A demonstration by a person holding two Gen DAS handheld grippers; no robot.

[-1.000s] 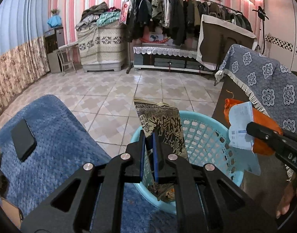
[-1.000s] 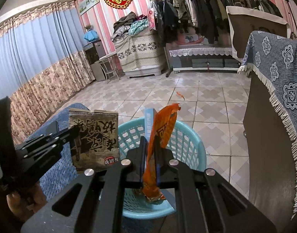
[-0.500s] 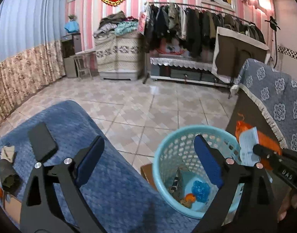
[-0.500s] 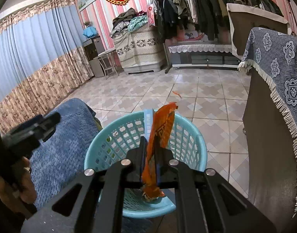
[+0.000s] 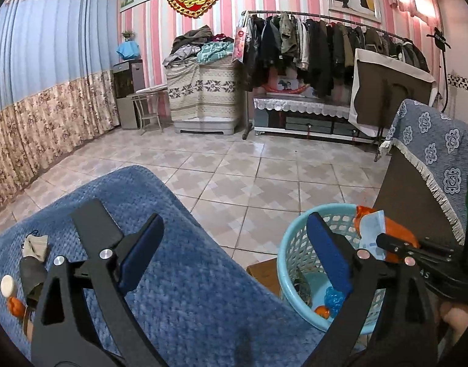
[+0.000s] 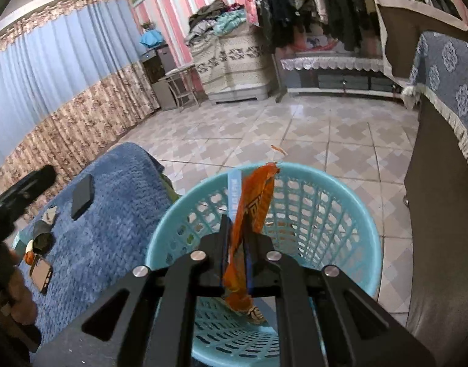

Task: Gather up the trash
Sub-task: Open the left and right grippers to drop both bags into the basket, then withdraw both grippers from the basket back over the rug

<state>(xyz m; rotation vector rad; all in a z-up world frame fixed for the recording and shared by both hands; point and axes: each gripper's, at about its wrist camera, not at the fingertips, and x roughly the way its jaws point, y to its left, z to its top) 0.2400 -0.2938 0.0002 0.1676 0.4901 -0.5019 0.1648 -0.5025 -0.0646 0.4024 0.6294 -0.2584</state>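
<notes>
Orange wrapper point(image 6: 249, 214) w/ a blue slip is pinched in the right gripper point(image 6: 235, 238), hanging just over the bin point(image 6: 350, 192), not yet dropped. Bin already holds some trash. Left gripper point(image 5: 234, 253) is spread wide & empty over the blue cover point(image 5: 185, 290); its jaws have just been opening. Small bits near the phone point(image 6: 82, 196) look left to collect. Cabinet point(image 6: 429, 214) sits tight beside the bin; floor point(image 5: 249, 177) beyond is open.
</notes>
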